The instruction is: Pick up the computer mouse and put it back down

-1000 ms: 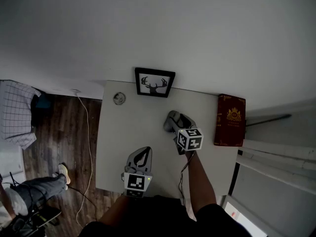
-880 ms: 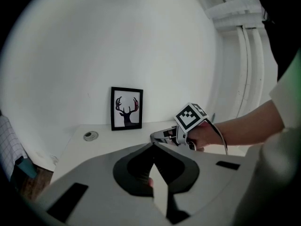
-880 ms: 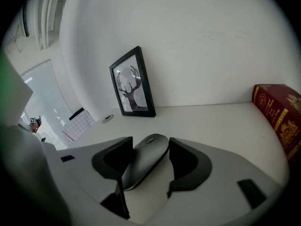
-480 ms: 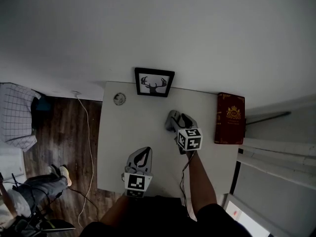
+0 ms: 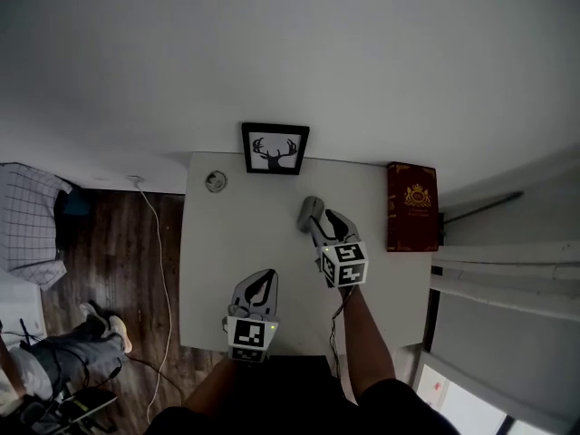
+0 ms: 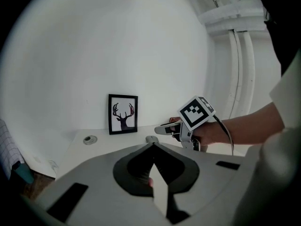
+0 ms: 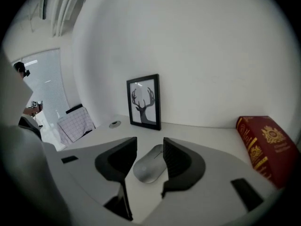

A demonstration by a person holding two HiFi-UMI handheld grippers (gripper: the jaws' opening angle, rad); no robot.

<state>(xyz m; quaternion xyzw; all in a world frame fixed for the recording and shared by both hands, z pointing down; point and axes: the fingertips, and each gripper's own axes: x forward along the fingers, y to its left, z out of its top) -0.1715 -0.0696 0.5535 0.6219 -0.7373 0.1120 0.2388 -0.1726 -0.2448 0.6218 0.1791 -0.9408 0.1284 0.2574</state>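
Note:
The grey computer mouse (image 7: pixel 149 166) lies lengthwise between the jaws of my right gripper (image 7: pixel 150 145). The jaws have just been closing, and their inner faces meet its two sides. In the head view my right gripper (image 5: pixel 319 210) is over the middle of the white table (image 5: pixel 227 243), and its jaws hide the mouse. My left gripper (image 5: pixel 265 275) rests near the table's front edge, shut with nothing in it. The left gripper view shows those shut jaws (image 6: pixel 153 147) and, beyond them, the right gripper (image 6: pixel 162 128) above the tabletop.
A framed deer picture (image 5: pixel 275 148) leans on the wall at the table's back edge. A small round fitting (image 5: pixel 215 181) sits left of it. A red book (image 5: pixel 412 207) lies at the right side. On the wooden floor at left are a cable (image 5: pixel 163 243) and a person's legs (image 5: pixel 82 352).
The right gripper has risen a little and drawn back toward me, its jaws narrower than before. The left gripper has stayed put. The head camera has shifted slightly.

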